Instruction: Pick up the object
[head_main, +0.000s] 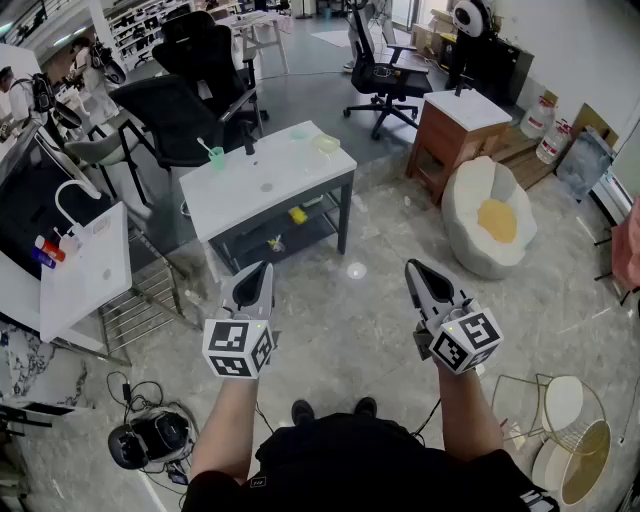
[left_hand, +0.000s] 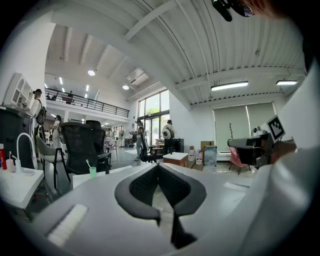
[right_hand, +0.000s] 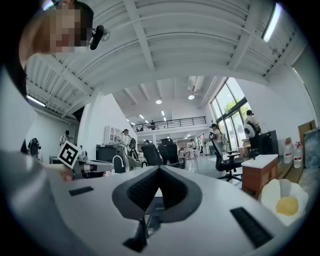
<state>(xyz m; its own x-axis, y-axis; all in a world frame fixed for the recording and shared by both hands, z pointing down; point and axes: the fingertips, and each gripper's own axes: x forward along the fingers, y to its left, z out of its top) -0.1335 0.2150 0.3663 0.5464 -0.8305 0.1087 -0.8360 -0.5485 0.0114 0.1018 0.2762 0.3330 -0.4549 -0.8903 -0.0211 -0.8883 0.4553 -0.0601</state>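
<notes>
A white table (head_main: 300, 185) stands ahead of me. On its top are a green cup (head_main: 216, 156) with a toothbrush in it and a pale green bowl (head_main: 326, 143). A yellow object (head_main: 297, 214) lies on its lower shelf. My left gripper (head_main: 263, 268) and right gripper (head_main: 412, 266) hang side by side over the marble floor, short of the table. Both are shut with nothing between the jaws. In the left gripper view the left gripper (left_hand: 159, 165) points toward the green cup (left_hand: 92, 171). In the right gripper view the right gripper (right_hand: 159, 169) is shut too, with nothing in it.
Black office chairs (head_main: 180, 115) stand behind the table. A wooden cabinet (head_main: 455, 128) and a white beanbag seat (head_main: 490, 215) are at the right. A white bag (head_main: 85, 262) and a wire rack (head_main: 145, 300) sit at the left. Cables and a headset (head_main: 150, 436) lie on the floor.
</notes>
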